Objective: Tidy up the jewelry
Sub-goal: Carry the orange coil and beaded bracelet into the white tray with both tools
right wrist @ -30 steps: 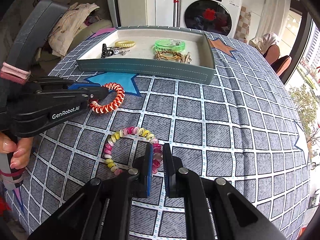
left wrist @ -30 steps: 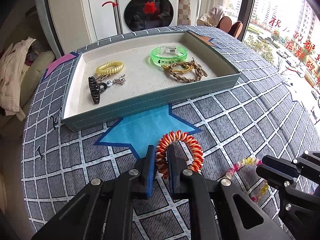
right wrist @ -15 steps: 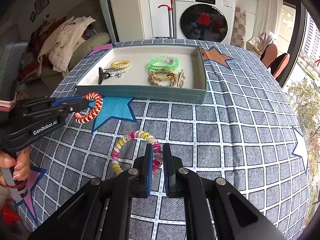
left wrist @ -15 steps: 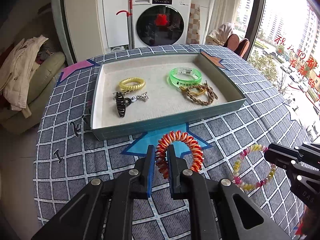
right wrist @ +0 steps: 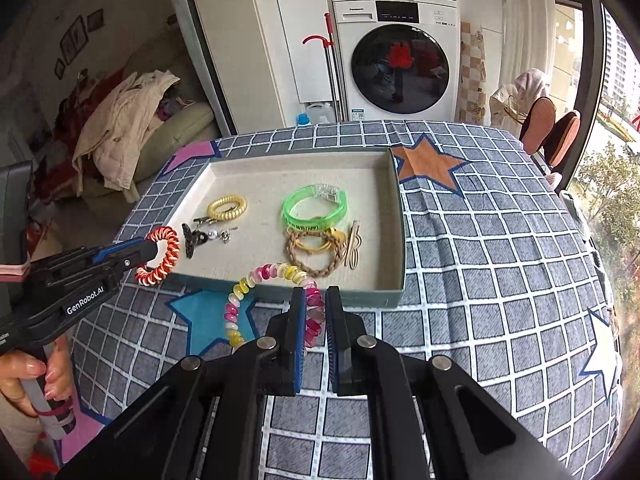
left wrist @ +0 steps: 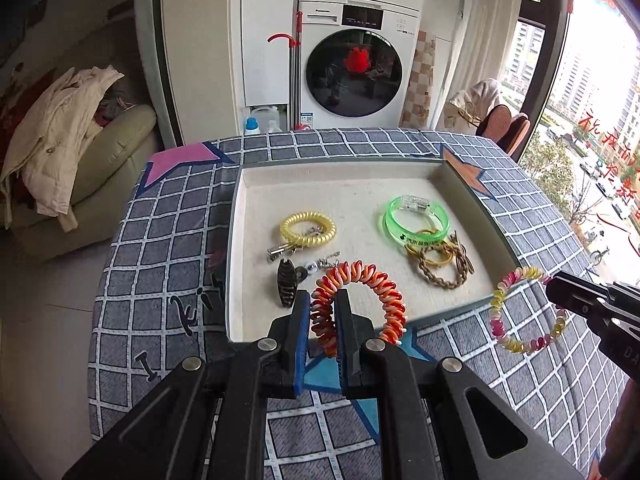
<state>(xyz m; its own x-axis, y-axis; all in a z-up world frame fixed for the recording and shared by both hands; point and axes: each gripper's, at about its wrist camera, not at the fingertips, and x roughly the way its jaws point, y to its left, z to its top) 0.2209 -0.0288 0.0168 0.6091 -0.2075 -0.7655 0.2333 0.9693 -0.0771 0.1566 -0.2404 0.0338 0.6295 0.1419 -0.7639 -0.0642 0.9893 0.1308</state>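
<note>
My left gripper is shut on an orange-and-white spiral hair tie and holds it in the air over the near edge of the teal tray. It also shows in the right wrist view. My right gripper is shut on a pink-and-yellow bead bracelet, lifted above the table just before the tray's front wall. The bracelet shows at the right in the left wrist view. In the tray lie a yellow spiral tie, a black claw clip, a green bangle and a braided brown bracelet.
The table has a grey checked cloth with coloured stars. A wooden hair clip lies at the tray's right side. A washing machine and a sofa with clothes stand beyond the table. Chairs stand at the far right.
Both grippers have lifted their pieces off the table and risen. The hair tie has moved forward over the tray's near edge; the bead bracelet now hangs in the air near the tray front.
</note>
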